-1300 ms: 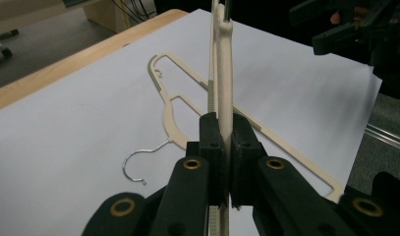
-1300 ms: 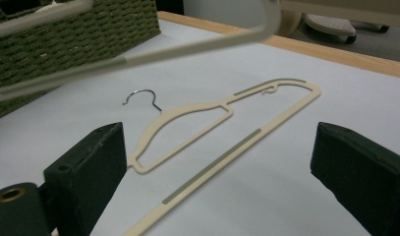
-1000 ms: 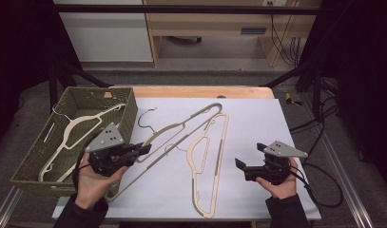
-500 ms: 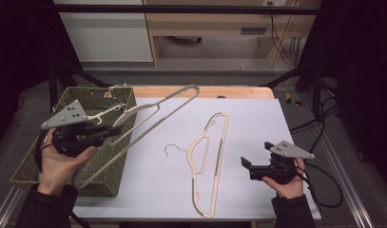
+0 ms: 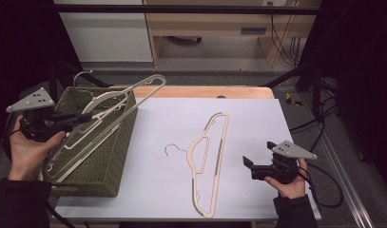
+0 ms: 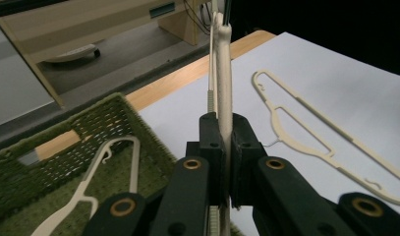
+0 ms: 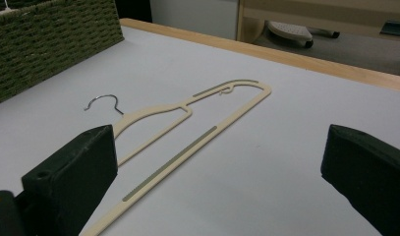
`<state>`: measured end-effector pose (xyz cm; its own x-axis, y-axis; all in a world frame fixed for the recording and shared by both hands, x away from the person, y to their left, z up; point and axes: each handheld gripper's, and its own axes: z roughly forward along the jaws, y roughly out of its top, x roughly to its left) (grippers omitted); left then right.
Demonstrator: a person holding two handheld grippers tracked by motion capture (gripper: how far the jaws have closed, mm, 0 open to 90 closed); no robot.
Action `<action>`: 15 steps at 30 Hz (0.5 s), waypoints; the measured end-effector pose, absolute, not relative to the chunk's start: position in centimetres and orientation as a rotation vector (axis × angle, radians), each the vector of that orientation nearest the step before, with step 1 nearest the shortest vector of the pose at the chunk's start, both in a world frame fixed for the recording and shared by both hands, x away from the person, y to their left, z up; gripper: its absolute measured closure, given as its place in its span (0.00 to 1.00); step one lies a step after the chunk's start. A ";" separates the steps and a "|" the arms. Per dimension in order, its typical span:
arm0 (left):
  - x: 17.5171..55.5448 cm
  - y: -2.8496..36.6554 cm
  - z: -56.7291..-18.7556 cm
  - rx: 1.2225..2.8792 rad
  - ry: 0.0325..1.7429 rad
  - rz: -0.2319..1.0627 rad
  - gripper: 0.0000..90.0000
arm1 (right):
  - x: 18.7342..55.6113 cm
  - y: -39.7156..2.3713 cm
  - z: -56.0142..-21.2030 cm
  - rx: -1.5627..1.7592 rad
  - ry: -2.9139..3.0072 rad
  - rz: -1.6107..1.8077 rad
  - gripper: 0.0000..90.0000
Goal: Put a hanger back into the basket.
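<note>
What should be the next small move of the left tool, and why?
Probably lower it a little. The left tool is shut on a cream hanger that hangs tilted over the green basket, one end up above the rim, so it seems it should sink toward the hanger inside before release.

A lab recording bay: a white tabletop (image 5: 257,118) framed by black metal struts (image 5: 305,71), cables (image 5: 281,33) trailing across the grey floor at upper right, and plain wooden furniture (image 5: 205,28) behind.
</note>
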<state>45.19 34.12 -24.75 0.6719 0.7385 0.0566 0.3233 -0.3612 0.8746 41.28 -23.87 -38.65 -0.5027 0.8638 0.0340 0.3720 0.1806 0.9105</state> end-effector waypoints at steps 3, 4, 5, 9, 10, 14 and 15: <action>45.7 35.3 -25.0 1.957 0.836 0.568 0.96 | 41.3 -23.8 -38.7 1.154 1.964 1.290 0.01; 45.9 35.6 -25.0 1.956 0.839 0.571 0.96 | 41.3 -23.8 -38.7 1.155 1.967 1.293 0.01; 46.1 35.9 -25.1 1.957 0.843 0.575 0.96 | 41.3 -23.8 -38.7 1.155 1.968 1.293 0.01; 46.9 37.2 -25.5 1.961 0.863 0.587 0.96 | 41.3 -23.8 -38.7 1.155 1.970 1.293 0.01; 47.0 37.5 -25.6 1.965 0.862 0.593 0.96 | 41.3 -23.9 -38.7 1.156 1.970 1.292 0.01; 47.5 38.7 -26.2 1.949 0.873 0.594 0.96 | 41.3 -23.9 -38.7 1.156 1.969 1.292 0.01; 47.7 39.1 -26.4 1.949 0.877 0.594 0.96 | 41.3 -23.9 -38.7 1.157 1.970 1.291 0.01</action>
